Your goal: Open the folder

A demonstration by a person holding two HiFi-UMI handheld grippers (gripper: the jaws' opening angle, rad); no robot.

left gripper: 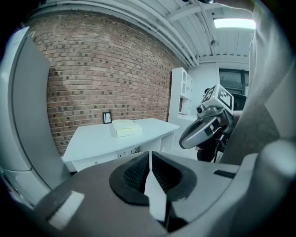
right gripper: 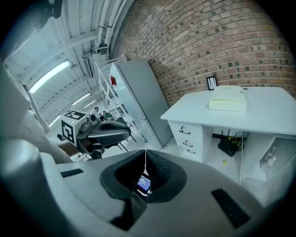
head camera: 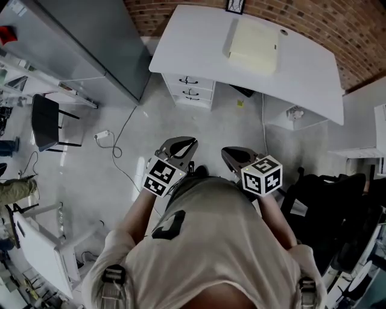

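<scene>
— What is standing at the far left?
— A black chair (head camera: 45, 121) is standing on the pale floor (head camera: 108, 181), and a tall grey cabinet (head camera: 102, 42) is rising near it.
— And the left gripper?
— The person is holding the left gripper (head camera: 181, 145) above the floor, pointing towards the desk but well apart from it. Its jaws are pressing together with nothing between them.
— Where is the folder lying?
— The pale yellow folder (head camera: 253, 45) is lying flat and closed on the white desk (head camera: 301, 78), towards the edge that is running along the brick wall (head camera: 313, 24). A small framed picture (head camera: 235, 6) is standing near it, against that wall. Three drawers (head camera: 190, 89) are sitting under the desk's left end.
— And the right gripper?
— The right gripper (head camera: 232, 156) is hanging just beside the left one and facing the same way. Its jaws are also sitting fully together, gripping nothing.
— Is anything lying further right?
— A black bulky shape (head camera: 325, 199) is sitting on the floor there; it is too dark to say what it is.
</scene>
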